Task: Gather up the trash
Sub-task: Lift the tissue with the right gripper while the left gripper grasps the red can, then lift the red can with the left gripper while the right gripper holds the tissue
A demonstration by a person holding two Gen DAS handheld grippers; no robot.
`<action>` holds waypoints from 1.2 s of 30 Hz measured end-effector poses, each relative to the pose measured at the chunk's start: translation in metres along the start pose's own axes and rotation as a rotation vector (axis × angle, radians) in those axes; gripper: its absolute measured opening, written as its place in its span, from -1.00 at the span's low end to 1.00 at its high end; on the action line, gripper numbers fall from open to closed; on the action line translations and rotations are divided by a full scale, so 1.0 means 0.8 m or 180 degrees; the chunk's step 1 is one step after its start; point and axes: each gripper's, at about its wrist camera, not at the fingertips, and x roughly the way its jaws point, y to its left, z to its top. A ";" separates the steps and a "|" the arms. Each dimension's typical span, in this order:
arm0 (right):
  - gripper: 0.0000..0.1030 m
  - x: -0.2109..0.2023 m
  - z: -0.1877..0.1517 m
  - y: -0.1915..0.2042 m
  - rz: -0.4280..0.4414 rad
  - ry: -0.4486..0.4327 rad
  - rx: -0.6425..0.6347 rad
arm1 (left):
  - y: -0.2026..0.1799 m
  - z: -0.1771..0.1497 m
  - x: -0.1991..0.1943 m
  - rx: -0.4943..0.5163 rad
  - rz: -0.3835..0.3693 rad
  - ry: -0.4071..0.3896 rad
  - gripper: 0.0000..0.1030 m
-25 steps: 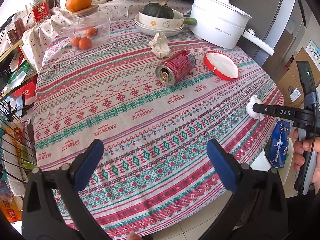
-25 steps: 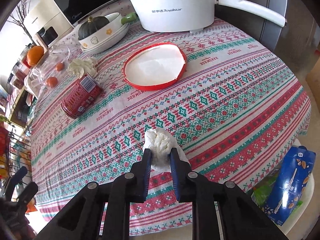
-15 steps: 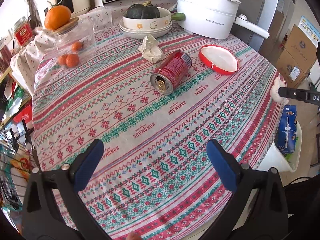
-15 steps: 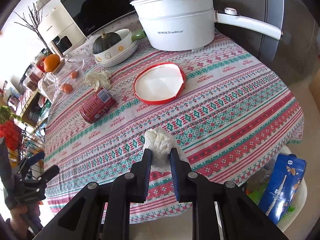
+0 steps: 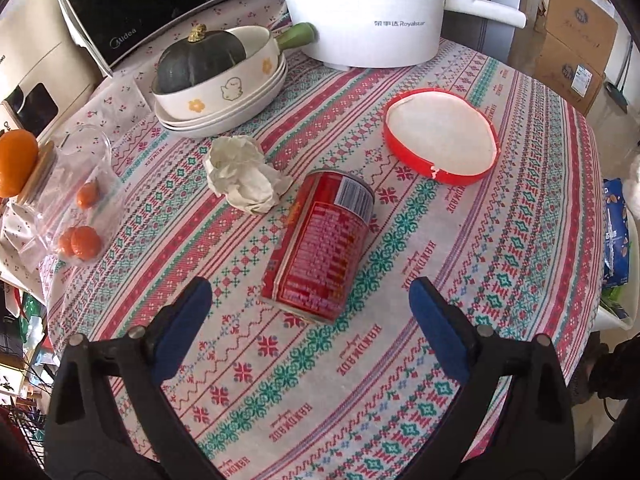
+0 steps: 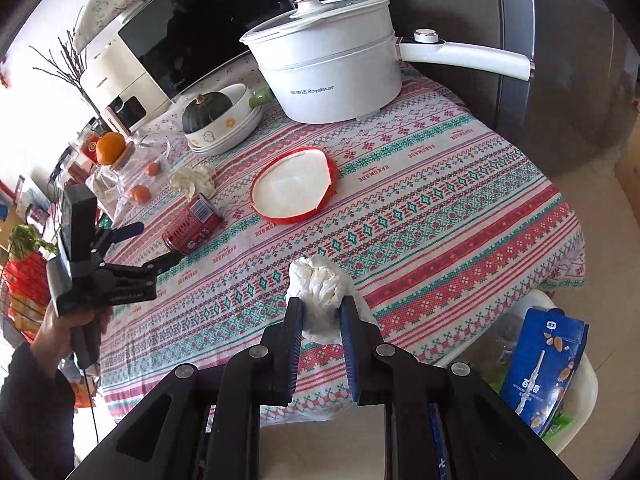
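The left gripper (image 5: 310, 312) hangs over a patterned tablecloth (image 5: 460, 280), its blue-padded jaws spread wide. Just ahead, between them, a red can (image 5: 322, 244) lies on its side. Beyond the can to the left sits a crumpled tissue (image 5: 244, 176); ahead to the right lies a red-rimmed lid (image 5: 440, 136). A white pot (image 5: 364, 12) stands farthest.

A round desk (image 6: 460, 216) wears a red, green and white patterned cloth. Behind it stand a black glass-fronted microwave (image 6: 192, 40) and a cream countertop appliance (image 6: 120, 92). A grey metal refrigerator (image 6: 568, 60) rises at the right, brown cardboard boxes (image 5: 576, 40) beside it. Pale floor tiles (image 6: 624, 216) show below. Bright daylight comes from the left.
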 end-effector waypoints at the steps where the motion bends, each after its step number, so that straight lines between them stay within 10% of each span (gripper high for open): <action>1: -0.62 0.000 0.000 -0.002 0.0000 0.0012 0.0003 | 0.003 0.002 0.007 -0.0037 -0.0035 0.0017 0.87; 7: -0.62 0.004 -0.004 -0.010 -0.0020 0.0067 -0.0013 | 0.019 0.000 0.035 -0.0365 -0.0381 0.0088 0.21; 36: -0.62 -0.030 -0.024 -0.018 0.0057 -0.0103 0.0123 | -0.012 -0.104 -0.085 -0.1205 -0.0610 -0.0322 0.07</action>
